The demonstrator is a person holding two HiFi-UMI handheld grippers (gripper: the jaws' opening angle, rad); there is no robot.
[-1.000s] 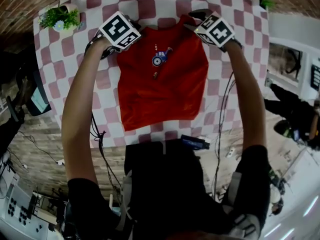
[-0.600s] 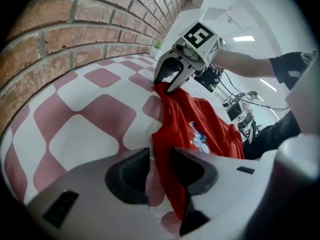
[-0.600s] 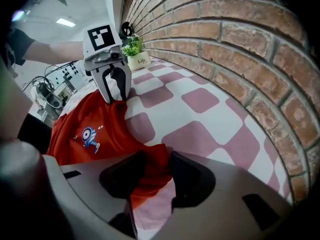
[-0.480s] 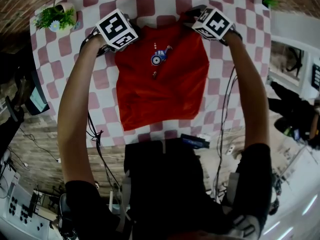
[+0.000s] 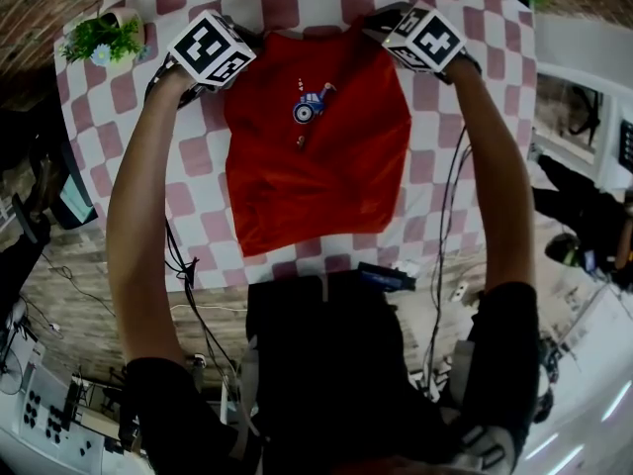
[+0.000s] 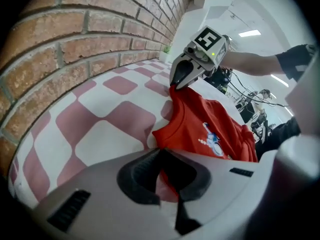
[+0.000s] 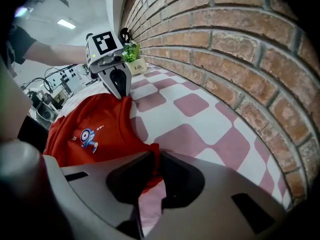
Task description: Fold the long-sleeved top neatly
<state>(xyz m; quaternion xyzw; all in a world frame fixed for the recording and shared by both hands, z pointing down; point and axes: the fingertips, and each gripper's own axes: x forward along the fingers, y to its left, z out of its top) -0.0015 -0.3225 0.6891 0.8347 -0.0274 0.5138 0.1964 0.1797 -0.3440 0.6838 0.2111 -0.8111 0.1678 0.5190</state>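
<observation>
**Pinching the red top's (image 5: pixel 316 156) shoulders**

Left gripper (image 5: pixel 252 43), upper left in the head view, has just been closing and clamps one shoulder corner. The right gripper (image 5: pixel 381 26), upper right, has closed on the other. Between them the top lies spread on the checked tablecloth (image 5: pixel 198 176), its hem toward the frame's bottom. Only the gripper views show red fabric nipped inside each pair of jaws — the head view alone shows the hem.

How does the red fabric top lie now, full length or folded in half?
Full length: the red fabric top lies front up on the pink-and-white checked tablecloth, blue print showing, no crosswise fold visible.
</observation>
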